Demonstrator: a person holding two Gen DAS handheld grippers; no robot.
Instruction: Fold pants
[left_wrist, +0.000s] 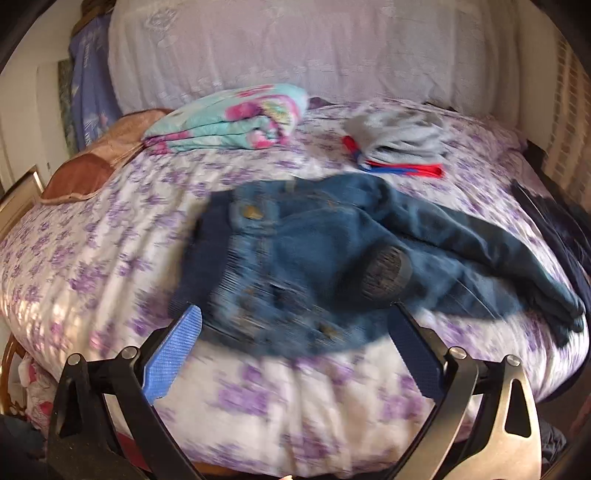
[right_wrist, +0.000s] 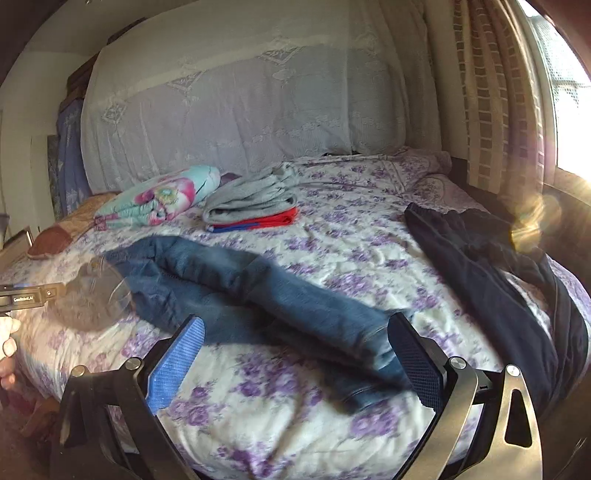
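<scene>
A pair of blue jeans (left_wrist: 314, 258) lies crumpled on the bed, waist toward me in the left wrist view, legs trailing to the right. In the right wrist view the jeans' legs (right_wrist: 280, 306) lie across the bed, their hems near the right fingertip. My left gripper (left_wrist: 295, 314) is open and empty, just above the waist end of the jeans. My right gripper (right_wrist: 295, 325) is open and empty over the leg end. The left gripper's body shows at the left edge of the right wrist view (right_wrist: 22, 295).
The bed has a purple-flowered cover (right_wrist: 351, 236). A folded grey and red stack (right_wrist: 251, 206) and a floral blanket (right_wrist: 162, 199) lie at the back. A dark garment (right_wrist: 491, 280) lies at the right edge. A brown cushion (left_wrist: 81, 177) sits at the left.
</scene>
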